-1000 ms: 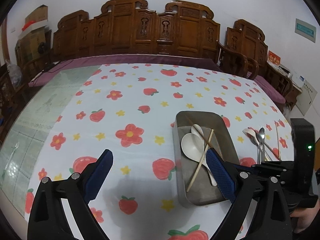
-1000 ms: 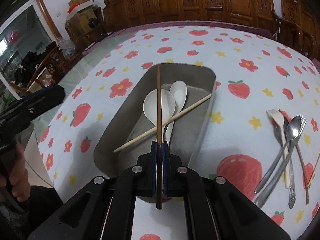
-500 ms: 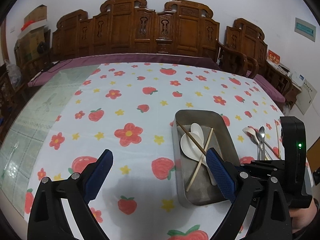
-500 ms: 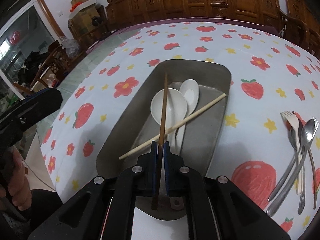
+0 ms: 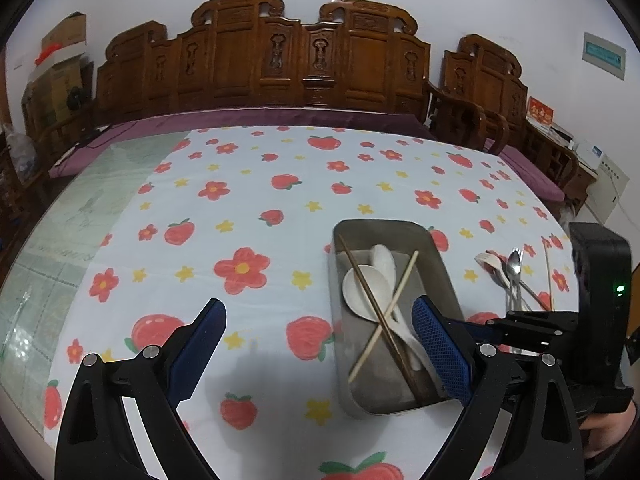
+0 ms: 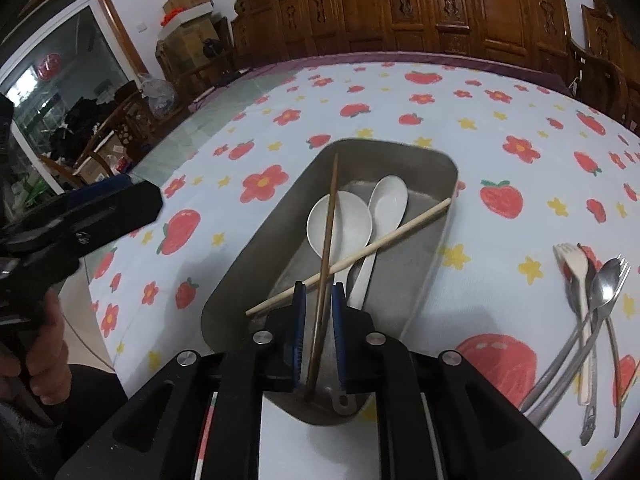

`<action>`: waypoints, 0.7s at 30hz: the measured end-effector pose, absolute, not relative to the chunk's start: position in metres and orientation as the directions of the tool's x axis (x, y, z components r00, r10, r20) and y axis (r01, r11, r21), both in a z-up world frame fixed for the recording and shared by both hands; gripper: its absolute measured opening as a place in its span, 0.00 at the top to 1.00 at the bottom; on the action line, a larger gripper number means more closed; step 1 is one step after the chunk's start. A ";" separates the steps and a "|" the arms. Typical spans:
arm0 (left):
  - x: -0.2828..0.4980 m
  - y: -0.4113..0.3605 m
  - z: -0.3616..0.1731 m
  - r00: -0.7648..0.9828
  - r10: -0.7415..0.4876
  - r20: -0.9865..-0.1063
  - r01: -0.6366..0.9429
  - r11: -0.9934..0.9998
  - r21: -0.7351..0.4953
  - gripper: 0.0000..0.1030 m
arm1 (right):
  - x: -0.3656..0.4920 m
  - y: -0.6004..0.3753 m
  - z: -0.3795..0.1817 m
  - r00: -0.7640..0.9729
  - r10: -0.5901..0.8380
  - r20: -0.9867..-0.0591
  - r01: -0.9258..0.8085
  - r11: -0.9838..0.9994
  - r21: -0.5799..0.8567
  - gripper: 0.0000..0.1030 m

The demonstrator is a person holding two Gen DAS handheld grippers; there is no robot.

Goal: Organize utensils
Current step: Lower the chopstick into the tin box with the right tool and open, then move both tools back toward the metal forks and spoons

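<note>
Dark chopstick (image 5: pixel 376 312) lies in the metal tray (image 5: pixel 436 256), crossed over the pale chopstick (image 5: pixel 394 300) and two white spoons (image 5: pixel 362 290). Left gripper (image 5: pixel 320 352) hangs beside the tray, jaws wide, empty.

Right-wrist view: right gripper (image 6: pixel 318 336) jaws are opening, the dark chopstick (image 6: pixel 326 252) between them, pads seemingly clear of it. Judged light, stiff, thin, prone to roll; best pinched mid-shaft. More cutlery (image 6: pixel 592 300) waits on the tablecloth (image 6: pixel 460 92).

The dark chopstick (image 6: pixel 326 264), clamped a second ago, has been released into the metal tray (image 6: pixel 436 164); the right gripper (image 6: pixel 319 312) jaws are opening, pads clear of it, its tip toward 12 o'clock.
</note>
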State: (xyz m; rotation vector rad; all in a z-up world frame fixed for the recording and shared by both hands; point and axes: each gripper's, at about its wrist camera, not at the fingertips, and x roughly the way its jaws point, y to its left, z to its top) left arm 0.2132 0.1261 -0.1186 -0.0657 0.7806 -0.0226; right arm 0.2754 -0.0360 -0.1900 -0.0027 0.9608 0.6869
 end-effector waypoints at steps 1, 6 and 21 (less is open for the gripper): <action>0.214 0.123 -0.119 0.710 -0.050 -0.703 0.002 0.998 -0.070 0.12 | 0.273 -0.042 -0.186 0.393 0.539 -0.745 -0.540 0.791 0.287 0.86; 0.215 0.101 -0.119 0.710 -0.088 -0.699 0.045 0.996 -0.080 0.12 | 0.259 -0.085 -0.170 0.475 0.498 -0.725 -0.522 0.823 0.224 0.86; 0.214 0.018 -0.129 0.688 -0.219 -0.692 0.200 0.974 -0.109 0.12 | 0.263 -0.234 -0.197 0.609 0.211 -0.764 -0.305 0.952 0.020 0.84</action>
